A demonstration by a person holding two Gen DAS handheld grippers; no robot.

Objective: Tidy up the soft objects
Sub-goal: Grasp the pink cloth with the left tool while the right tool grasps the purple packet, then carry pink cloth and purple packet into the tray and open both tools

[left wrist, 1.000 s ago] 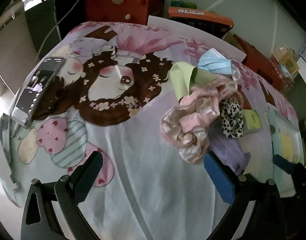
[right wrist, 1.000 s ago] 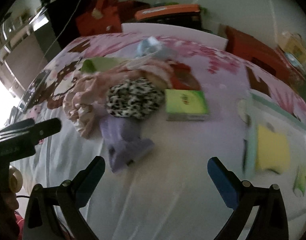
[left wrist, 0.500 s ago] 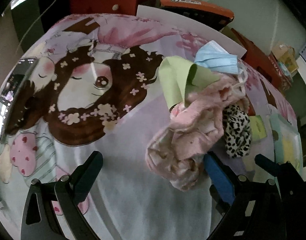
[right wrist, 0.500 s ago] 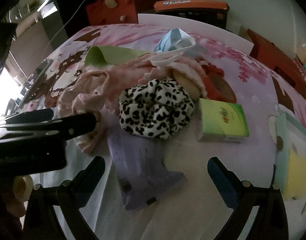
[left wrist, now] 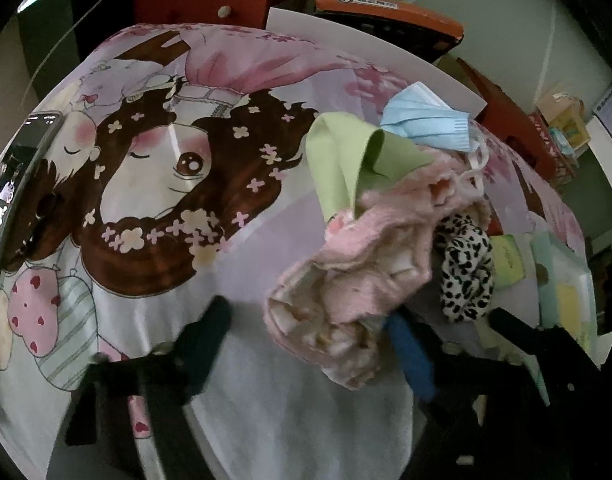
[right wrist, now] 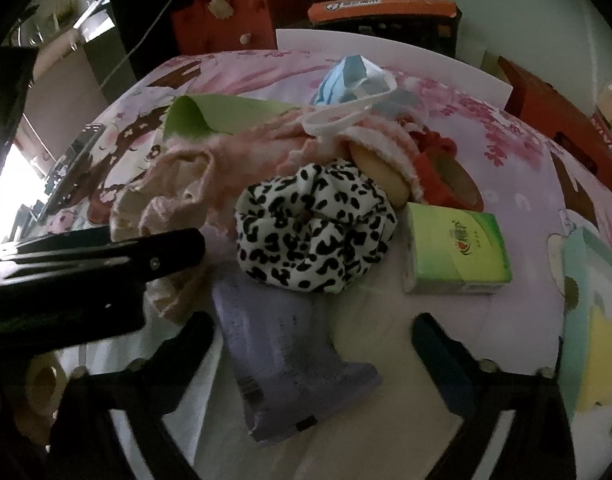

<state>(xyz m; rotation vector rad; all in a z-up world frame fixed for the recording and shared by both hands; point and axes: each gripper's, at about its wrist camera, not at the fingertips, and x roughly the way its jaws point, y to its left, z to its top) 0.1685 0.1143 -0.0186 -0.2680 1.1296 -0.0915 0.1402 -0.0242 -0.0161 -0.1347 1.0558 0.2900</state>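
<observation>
**Risk of a tangled pick at the soft pile**

Entanglement is the main hazard. The fluffy pink knitted garment (left wrist: 378,264) lies heaped on the cartoon-print bedsheet (left wrist: 154,184), with the folded light-green cloth (left wrist: 342,160) and the pale-blue pleated face mask (left wrist: 426,124) resting on its far side; the mask's white ear loops trail over the pink fabric. A pull on the pink garment would likely drag both along, or tip the black-and-white leopard-print scrunchie (right wrist: 314,236) touching it.

The left gripper (left wrist: 306,356) stands with jaws wide apart, the blue pad just beside the garment's near edge, nothing between them; motion blur makes contact uncertain. The right gripper (right wrist: 314,352) is likewise spread apart, straddling the lilac soft packet (right wrist: 278,356) without clamping it. The two tools work close together, so a collision is possible.

Count, judged from both views:
- pink garment: one heap, possibly more pieces, cannot tell
- green cloth: one
- face mask: one
- scrunchie: one
- lilac packet: one
- green tissue pack (right wrist: 458,256): one
- red knitted item (right wrist: 438,160): one, partly hidden
</observation>
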